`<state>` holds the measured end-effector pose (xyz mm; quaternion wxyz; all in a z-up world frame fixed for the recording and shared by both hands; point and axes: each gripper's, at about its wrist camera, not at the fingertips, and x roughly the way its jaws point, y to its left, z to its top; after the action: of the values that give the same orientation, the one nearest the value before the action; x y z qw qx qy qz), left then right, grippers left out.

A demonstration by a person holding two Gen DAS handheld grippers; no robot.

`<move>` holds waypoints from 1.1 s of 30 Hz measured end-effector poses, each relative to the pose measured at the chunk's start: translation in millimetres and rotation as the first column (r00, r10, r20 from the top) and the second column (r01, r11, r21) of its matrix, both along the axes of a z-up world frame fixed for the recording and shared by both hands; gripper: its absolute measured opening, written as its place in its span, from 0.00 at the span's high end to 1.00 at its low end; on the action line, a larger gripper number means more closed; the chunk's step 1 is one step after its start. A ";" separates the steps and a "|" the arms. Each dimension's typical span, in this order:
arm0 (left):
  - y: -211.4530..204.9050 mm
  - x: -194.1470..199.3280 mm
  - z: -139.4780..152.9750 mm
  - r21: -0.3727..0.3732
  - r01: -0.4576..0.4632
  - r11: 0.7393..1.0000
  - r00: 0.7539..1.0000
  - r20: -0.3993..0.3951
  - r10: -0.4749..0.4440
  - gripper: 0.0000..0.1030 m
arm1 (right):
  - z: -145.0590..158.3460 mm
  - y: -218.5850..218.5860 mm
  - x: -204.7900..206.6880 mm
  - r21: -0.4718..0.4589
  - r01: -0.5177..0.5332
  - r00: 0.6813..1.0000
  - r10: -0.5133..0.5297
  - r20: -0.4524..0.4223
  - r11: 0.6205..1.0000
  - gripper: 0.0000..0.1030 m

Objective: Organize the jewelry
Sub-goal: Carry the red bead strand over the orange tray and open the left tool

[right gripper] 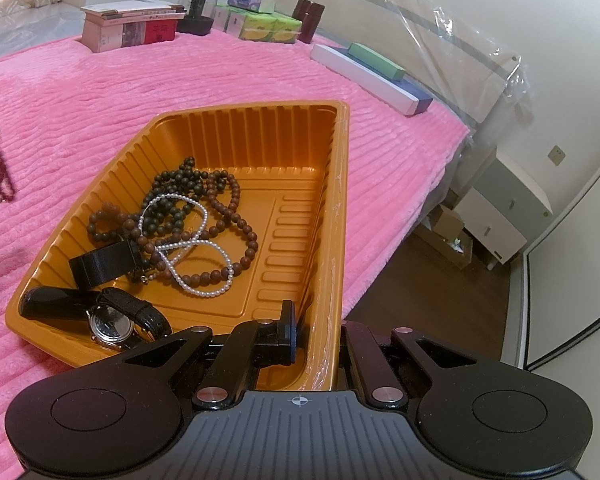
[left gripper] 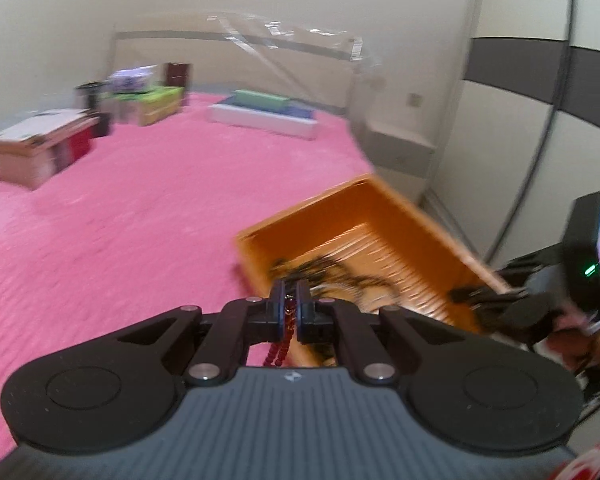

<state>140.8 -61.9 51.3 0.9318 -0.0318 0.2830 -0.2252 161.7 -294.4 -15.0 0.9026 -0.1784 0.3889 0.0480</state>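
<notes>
While the left wrist view is smeared by blur, the left gripper (left gripper: pixel 291 304) can be made out clamped on a strand of small dark red beads (left gripper: pixel 282 344), which hangs below the pads and dangles clear of the pink ribbed blanket (left gripper: pixel 140 220); the far end of the strand is hidden behind the gripper body. In the right wrist view the same red strand shows only partly, cut off at the left edge. The right gripper (right gripper: pixel 316 336) is closed on the near wall of the orange ribbed plastic tray (right gripper: pixel 340 184): one finger is inside, the other is hidden outside the wall. That tray rests on the blanket near the bed's edge. Inside it lie a tangle of dark green and brown bead bracelets (right gripper: pixel 216 204), a white pearl strand (right gripper: pixel 204 264) looped over them, a black mesh watch band (right gripper: pixel 104 266), a flat black oblong object (right gripper: pixel 48 304) whose nature is unclear, and a steel-cased wristwatch on a black leather strap (right gripper: pixel 112 324), partly hidden by the gripper arm. Boxes at the headboard (right gripper: pixel 256 20) are too small to read.
</notes>
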 end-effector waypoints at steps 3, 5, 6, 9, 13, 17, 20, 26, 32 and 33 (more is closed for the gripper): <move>-23.7 8.6 8.5 -0.022 0.081 0.996 0.997 0.007 -0.081 0.96 | -0.6 -0.2 0.6 0.003 0.000 1.000 0.000 0.000 1.000 0.95; -38.8 14.0 12.4 -0.028 0.126 0.992 0.992 0.010 -0.126 0.96 | -0.7 0.1 0.9 0.004 -0.001 1.000 0.001 0.001 1.000 0.95; -45.7 17.0 12.8 -0.031 0.146 0.989 0.989 0.009 -0.145 0.96 | -0.7 0.4 1.0 0.004 -0.001 1.000 0.001 0.001 1.000 0.95; -64.9 26.3 11.5 -0.036 0.202 0.979 0.979 -0.009 -0.202 0.96 | -0.2 0.1 1.2 0.006 0.000 1.000 0.000 0.000 1.000 0.95; -83.2 35.4 0.9 -0.015 0.240 0.971 0.970 -0.039 -0.240 0.96 | -0.1 -0.3 1.1 0.008 0.000 1.000 0.000 0.000 1.000 0.95; -91.4 40.7 -10.5 -0.004 0.252 0.968 0.966 -0.067 -0.251 0.96 | -0.3 -1.1 1.2 0.013 0.000 1.000 0.000 -0.002 1.000 0.95; -93.5 44.7 -16.3 0.001 0.257 0.966 0.963 -0.085 -0.256 0.96 | -0.3 -1.8 1.3 0.015 0.000 1.000 0.000 -0.003 1.000 0.95; -86.0 49.7 -19.8 0.009 0.239 0.971 0.967 -0.089 -0.237 0.93 | -0.9 -1.7 0.6 0.015 0.003 1.000 -0.003 -0.003 1.000 0.95; -38.7 46.4 -8.7 -0.012 0.117 0.993 0.992 -0.042 -0.118 0.84 | -0.9 -1.7 -0.1 0.015 0.002 1.000 -0.002 -0.001 1.000 0.95; -27.5 45.5 -7.6 -0.010 0.089 0.996 0.995 -0.039 -0.089 0.84 | -0.9 -2.0 0.2 0.015 0.003 1.000 -0.003 -0.002 1.000 0.95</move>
<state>186.3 -89.4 43.7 0.9150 -0.0275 0.3014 -0.2669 161.9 -296.4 -15.9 0.9037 -0.1709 0.3894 0.0499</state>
